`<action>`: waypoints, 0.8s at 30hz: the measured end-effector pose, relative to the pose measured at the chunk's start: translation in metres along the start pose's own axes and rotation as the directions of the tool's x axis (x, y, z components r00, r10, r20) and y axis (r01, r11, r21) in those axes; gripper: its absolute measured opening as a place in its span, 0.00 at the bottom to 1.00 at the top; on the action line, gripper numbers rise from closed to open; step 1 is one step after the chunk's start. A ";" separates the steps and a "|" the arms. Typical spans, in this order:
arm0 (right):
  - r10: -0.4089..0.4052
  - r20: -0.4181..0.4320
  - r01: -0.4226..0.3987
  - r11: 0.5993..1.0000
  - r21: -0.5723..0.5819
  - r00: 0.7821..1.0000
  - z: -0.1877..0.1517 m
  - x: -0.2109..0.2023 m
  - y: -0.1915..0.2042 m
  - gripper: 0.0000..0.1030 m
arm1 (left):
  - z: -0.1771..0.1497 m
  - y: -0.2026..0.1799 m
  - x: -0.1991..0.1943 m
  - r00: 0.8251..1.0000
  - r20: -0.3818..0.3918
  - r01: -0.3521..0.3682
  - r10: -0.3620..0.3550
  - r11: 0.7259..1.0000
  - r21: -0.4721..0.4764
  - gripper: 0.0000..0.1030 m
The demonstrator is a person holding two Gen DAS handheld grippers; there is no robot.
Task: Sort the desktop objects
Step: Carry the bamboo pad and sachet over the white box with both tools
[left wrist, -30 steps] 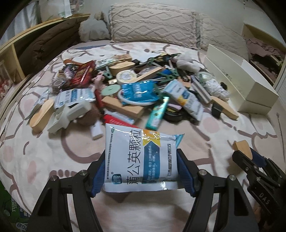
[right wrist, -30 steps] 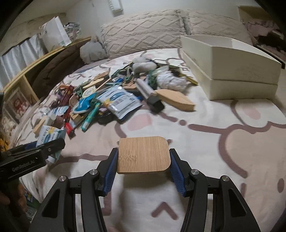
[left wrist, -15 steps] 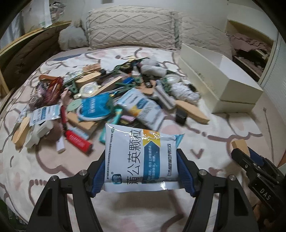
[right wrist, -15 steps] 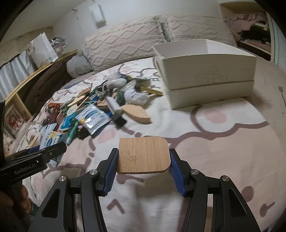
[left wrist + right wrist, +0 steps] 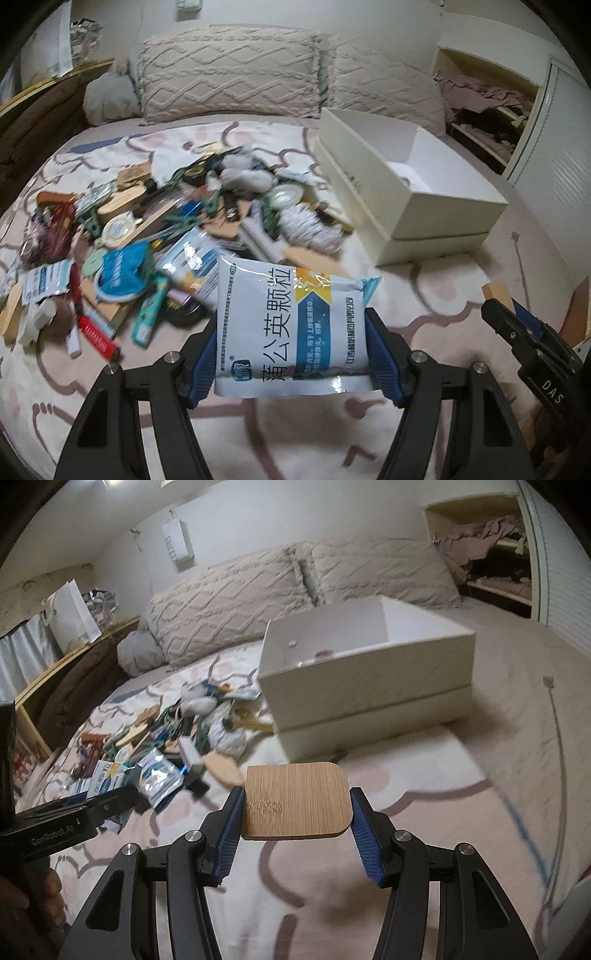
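Left gripper: pressed onto a white-and-blue medicine sachet printed with Chinese characters; the sachet is pinched at both side edges between the blue pads and is held upright above the bedspread.

Right gripper: clamped on a bamboo coaster with rounded corners, held flat between the blue pads above the bedspread, near the box corner.

White box: open-topped, seated in a shallower white tray or lid, placed on the right side of the bed. A few small items are seen inside in the right wrist view; they are too small to be identified.

Pile of desktop objects: spread over the left and middle of the bed, just left of the box. Noted within it: further blue-and-white sachets, a teal tube, a red tube, green clips, a wooden block, a round tin, a white woolly bundle. Much of the pile is blurred.

Knitted pillows: two, set against the far wall.

Open closet: far right, clothing heaped on its shelf.

White paper bag: stood on the wooden ledge at far left.
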State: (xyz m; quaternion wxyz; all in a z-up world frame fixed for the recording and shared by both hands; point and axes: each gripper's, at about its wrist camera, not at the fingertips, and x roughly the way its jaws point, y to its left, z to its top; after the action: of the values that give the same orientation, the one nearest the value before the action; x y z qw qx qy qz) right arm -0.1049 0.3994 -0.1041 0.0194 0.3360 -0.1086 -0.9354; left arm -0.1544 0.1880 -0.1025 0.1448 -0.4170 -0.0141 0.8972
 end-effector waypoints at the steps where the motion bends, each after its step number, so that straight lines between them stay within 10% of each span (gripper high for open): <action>1: -0.004 0.011 0.004 1.000 -0.003 1.000 0.004 -0.002 -0.003 0.55 | 0.004 -0.003 0.000 1.000 0.007 0.006 -0.006 1.000 0.003 0.69; 24: -0.044 0.135 0.049 0.998 -0.035 0.990 0.096 0.015 -0.033 0.55 | 0.102 -0.066 0.033 0.987 0.104 0.110 -0.121 0.989 0.099 0.69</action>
State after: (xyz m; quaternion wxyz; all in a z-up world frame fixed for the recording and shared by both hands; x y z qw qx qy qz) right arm -0.1761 0.4482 -0.0482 -0.0034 0.2742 -0.0839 -0.9580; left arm -0.2352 0.2702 -0.0510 0.2149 -0.3584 -0.0044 0.9085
